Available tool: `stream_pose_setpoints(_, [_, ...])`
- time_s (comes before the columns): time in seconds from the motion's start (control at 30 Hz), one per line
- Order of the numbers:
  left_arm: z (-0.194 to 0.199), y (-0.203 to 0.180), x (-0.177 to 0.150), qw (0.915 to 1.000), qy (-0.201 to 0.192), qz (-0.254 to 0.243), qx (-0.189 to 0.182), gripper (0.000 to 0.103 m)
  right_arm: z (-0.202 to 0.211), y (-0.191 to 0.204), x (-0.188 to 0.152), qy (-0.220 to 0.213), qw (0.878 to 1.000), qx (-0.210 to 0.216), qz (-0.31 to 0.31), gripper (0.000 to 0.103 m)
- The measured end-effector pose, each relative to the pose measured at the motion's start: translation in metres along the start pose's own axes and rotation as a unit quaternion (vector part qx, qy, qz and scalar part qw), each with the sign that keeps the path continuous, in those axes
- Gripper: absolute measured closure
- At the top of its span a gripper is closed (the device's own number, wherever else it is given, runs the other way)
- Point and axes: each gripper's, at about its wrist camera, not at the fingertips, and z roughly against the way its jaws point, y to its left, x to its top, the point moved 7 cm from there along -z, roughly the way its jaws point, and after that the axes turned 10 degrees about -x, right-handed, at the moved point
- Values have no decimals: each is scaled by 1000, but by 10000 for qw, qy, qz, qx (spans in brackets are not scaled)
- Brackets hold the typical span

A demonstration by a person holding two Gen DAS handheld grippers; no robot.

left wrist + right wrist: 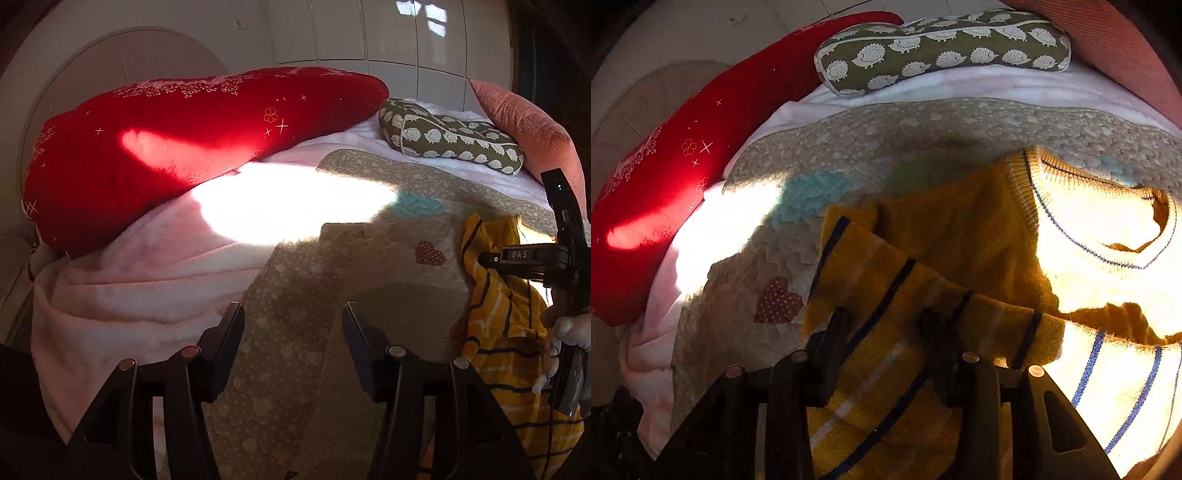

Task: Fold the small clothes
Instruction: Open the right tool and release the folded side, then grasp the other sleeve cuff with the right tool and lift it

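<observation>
A bed (129, 295) is shown, covered by a beige quilt (288, 362) on which a yellow striped sweater (960, 229) is spread.

A red pillow (166, 147) is laid along the far left, with a green hedgehog-print pillow (942, 44) beyond the quilt. The sweater is lit by sun at its collar, and a sleeve is folded across its body. The right tongs (882, 325) are parted, with sleeve fabric lying between them; whether it is gripped cannot be told. The left tongs (293, 317) are held wide apart over the quilt, with nothing grasped.
</observation>
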Motion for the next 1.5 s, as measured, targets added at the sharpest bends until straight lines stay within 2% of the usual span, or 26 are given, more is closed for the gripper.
stream_pose_setpoints(0.17, [6,21,-10,9999,-84,36,130,49,9,14,6,-58,10000,31,-10,96])
stream_pose_setpoints(0.27, [9,31,-13,9998,-109,134,136,49,20,35,14,-70,9991,420,44,96])
stream_pose_setpoints(0.47, [14,40,-18,9995,-56,283,106,49,4,90,1,245,9953,639,690,95])
stream_pose_setpoints(0.53, [18,41,-20,9995,-75,266,130,49,15,92,-1,-15,9948,462,910,95])
stream_pose_setpoints(0.6, [23,41,-21,9995,-96,243,157,49,35,85,-2,-287,9944,400,934,88])
stream_pose_setpoints(0.63, [26,42,-23,9995,-107,253,156,49,48,75,-5,-436,9945,410,858,84])
stream_pose_setpoints(0.67, [30,44,-24,9994,-123,288,126,49,56,66,-8,-517,9948,407,774,72])
stream_pose_setpoints(0.7, [33,45,-25,9993,-128,341,78,48,62,52,-12,-554,9955,367,679,64])
stream_pose_setpoints(0.8, [45,45,-29,9985,-129,515,-98,48,65,-6,-28,-508,9980,56,361,64])
stream_pose_setpoints(0.9, [58,39,-35,9981,-114,569,-226,47,66,-91,-41,-430,9977,-463,-235,64])
stream_pose_setpoints(1.03, [72,28,-43,9981,-157,518,-284,42,94,-199,-62,-554,9893,-760,-1115,70])
stream_pose_setpoints(1.13, [77,14,-46,9979,-146,472,-407,41,117,-257,-73,-651,9783,-1018,-1683,70])
stream_pose_setpoints(1.2, [77,1,-47,9981,-84,411,-458,41,134,-277,-77,-760,9727,-904,-1999,67])
stream_pose_setpoints(1.3, [83,-24,-49,9975,4,271,-649,41,164,-283,-84,-991,9721,-1171,-1773,66])
stream_pose_setpoints(1.4, [91,-50,-53,9964,62,40,-850,41,196,-297,-106,-1242,9708,-735,-1914,65])
stream_pose_setpoints(1.5, [97,-79,-57,9951,112,-263,-947,39,222,-337,-140,-1362,9587,-421,-2463,64])
